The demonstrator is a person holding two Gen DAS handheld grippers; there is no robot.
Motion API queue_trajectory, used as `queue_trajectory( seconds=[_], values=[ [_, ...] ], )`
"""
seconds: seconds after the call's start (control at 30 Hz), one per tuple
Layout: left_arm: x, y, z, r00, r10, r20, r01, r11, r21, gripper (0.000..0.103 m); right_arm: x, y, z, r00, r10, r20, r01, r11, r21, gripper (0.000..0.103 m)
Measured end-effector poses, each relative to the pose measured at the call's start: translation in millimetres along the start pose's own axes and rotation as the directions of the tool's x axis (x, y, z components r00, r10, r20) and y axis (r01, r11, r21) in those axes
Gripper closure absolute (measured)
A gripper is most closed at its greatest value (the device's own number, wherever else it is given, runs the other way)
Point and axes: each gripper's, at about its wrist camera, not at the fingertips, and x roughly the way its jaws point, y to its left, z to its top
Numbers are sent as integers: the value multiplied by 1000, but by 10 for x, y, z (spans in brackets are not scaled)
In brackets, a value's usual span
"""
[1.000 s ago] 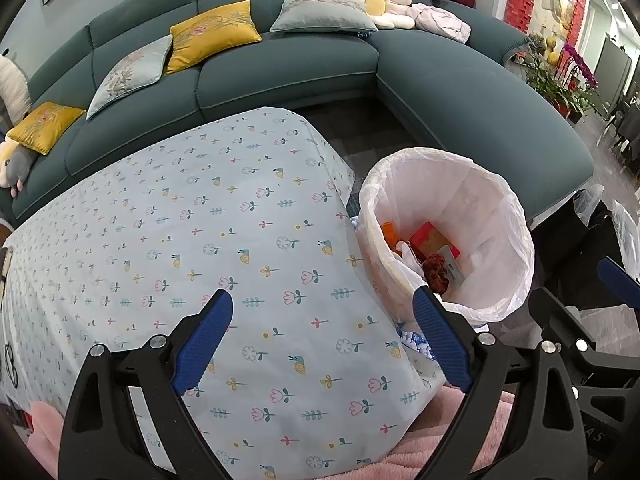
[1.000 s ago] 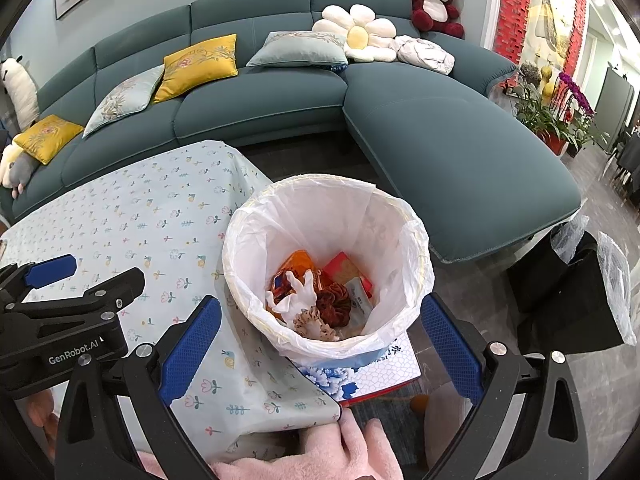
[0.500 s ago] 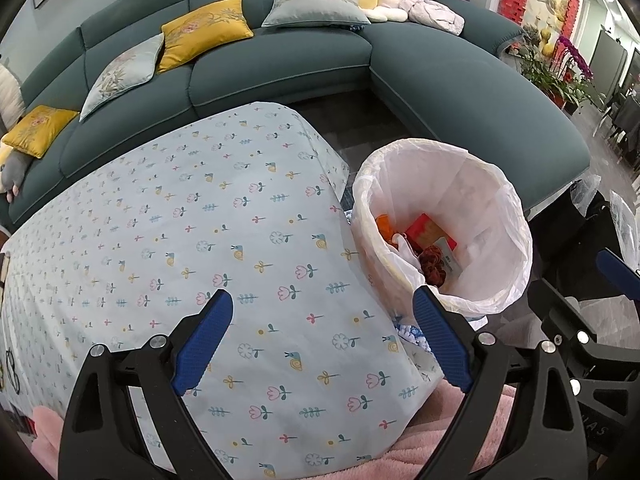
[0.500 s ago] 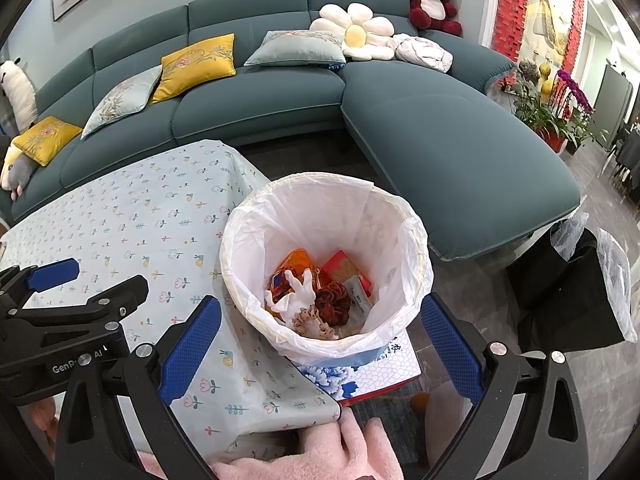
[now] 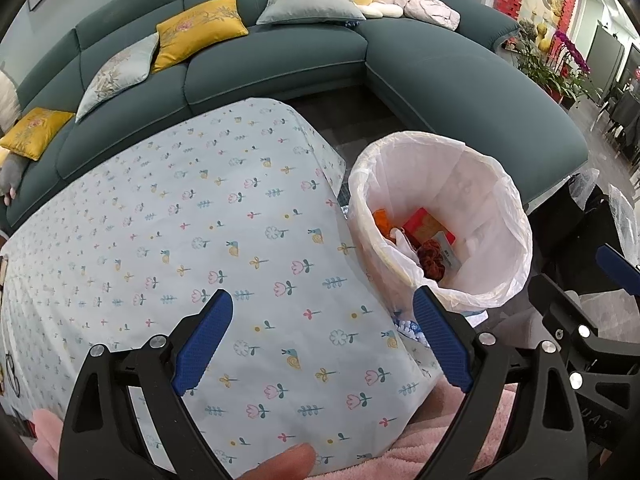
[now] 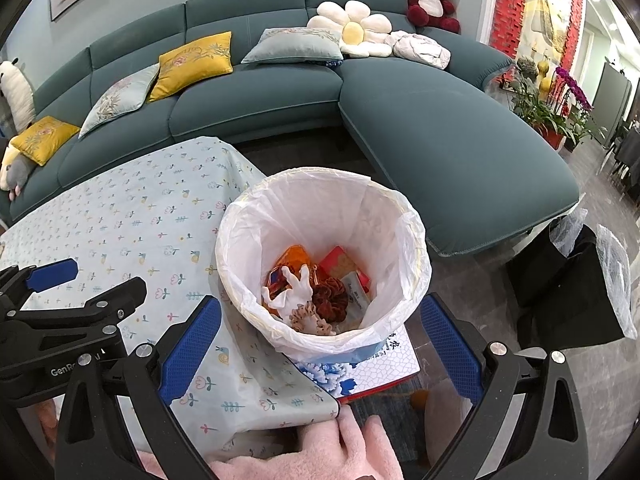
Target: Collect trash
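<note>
right wrist view looks almost straight down into the bin (image 6: 324, 216), lined with a white bag, standing just beside the right edge of the table (image 6: 132, 216) with its flowered cloth. the right gripper (image 6: 320, 344) hangs over the near rim with its blue jaws spread wide and nothing between them. inside the bin lies the collected trash (image 6: 316, 288): an orange wrapper, a red packet, something white and crumpled, a brown clump. in the left wrist view the left gripper (image 5: 324, 340) is also released and empty, hovering over the tablecloth with the bin ahead and to its right. no loose litter shows on the cloth in either view, so the collecting looks close to done, though the table's far left end is cut off. if anything more is to be dropped or the bag gathered up, the right hand is the nearer one, already centred on the opening; the left would have to reach across the table corner.
</note>
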Motion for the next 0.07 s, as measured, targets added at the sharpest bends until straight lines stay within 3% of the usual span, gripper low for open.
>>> queue_trajectory(
  seconds=[0.07],
  values=[
    [7, 7, -10, 1000, 2, -3, -2, 1000, -4, 16, 10, -7, -6, 1000, -2, -1, 2, 1000, 3, 7]
  ],
)
